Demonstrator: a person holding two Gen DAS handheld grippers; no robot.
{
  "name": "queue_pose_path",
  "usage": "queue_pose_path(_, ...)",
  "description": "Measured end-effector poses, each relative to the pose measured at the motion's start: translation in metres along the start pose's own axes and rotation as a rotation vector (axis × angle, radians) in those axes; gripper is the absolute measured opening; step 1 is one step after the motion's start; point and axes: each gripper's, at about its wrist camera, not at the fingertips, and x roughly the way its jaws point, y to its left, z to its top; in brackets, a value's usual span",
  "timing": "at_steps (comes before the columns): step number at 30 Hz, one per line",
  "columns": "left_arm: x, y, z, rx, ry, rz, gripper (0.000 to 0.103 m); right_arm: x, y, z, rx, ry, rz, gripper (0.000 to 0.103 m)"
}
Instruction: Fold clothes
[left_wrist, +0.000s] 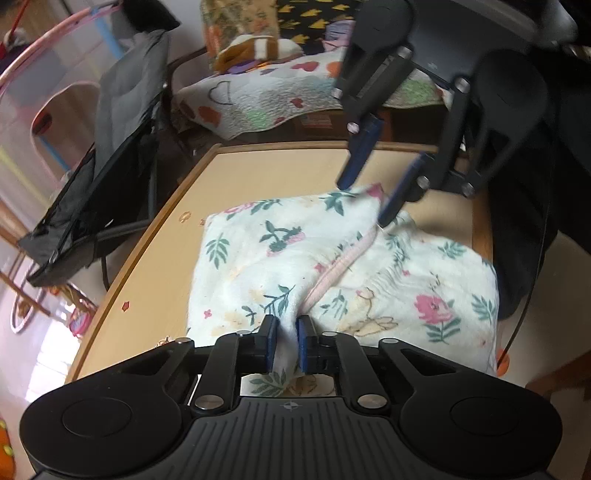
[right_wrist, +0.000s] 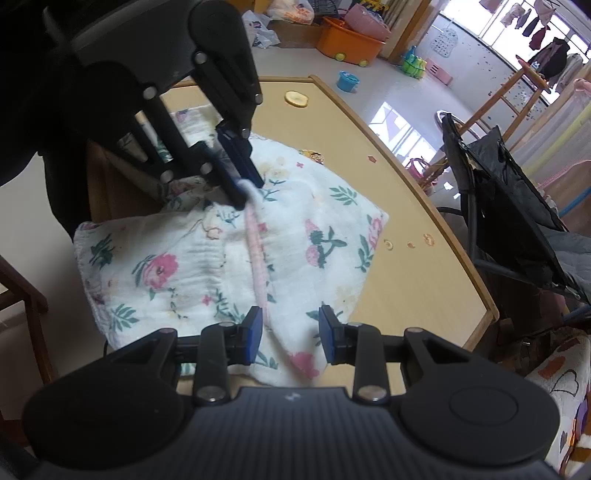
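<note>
Lying on wooden table (right_wrist: 413, 206): floral garment (left_wrist: 332, 266), left fingers (left_wrist: 286, 341) pinching it, right fingers (right_wrist: 290, 338) narrow.

White floral garment (left_wrist: 332, 258), pink trim, seemingly folded, on table

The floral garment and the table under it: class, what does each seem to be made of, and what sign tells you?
Floral garment: soft crinkled cotton-like weave, matte; it wrinkles and bunches. Table: pale wood or laminate, smooth with faint sheen and a raised rim; which one is unclear.
</note>
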Motion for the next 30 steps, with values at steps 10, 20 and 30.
queue_pose_path(10, -0.012, 0.017, 0.008, -0.135, -0.093, 0.012, 0.005, 0.007, 0.012, 0.004, -0.074, 0.003, -0.017, 0.032)
queue_pose_path(20, -0.023, 0.018, 0.011, -0.194, -0.13, 0.002, 0.005, 0.015, 0.015, 0.008, -0.083, 0.002, -0.132, 0.025)
queue_pose_path(30, -0.026, 0.014, 0.008, -0.159, -0.128, -0.008, 0.019, -0.003, -0.014, 0.015, 0.08, -0.007, -0.129, 0.003)
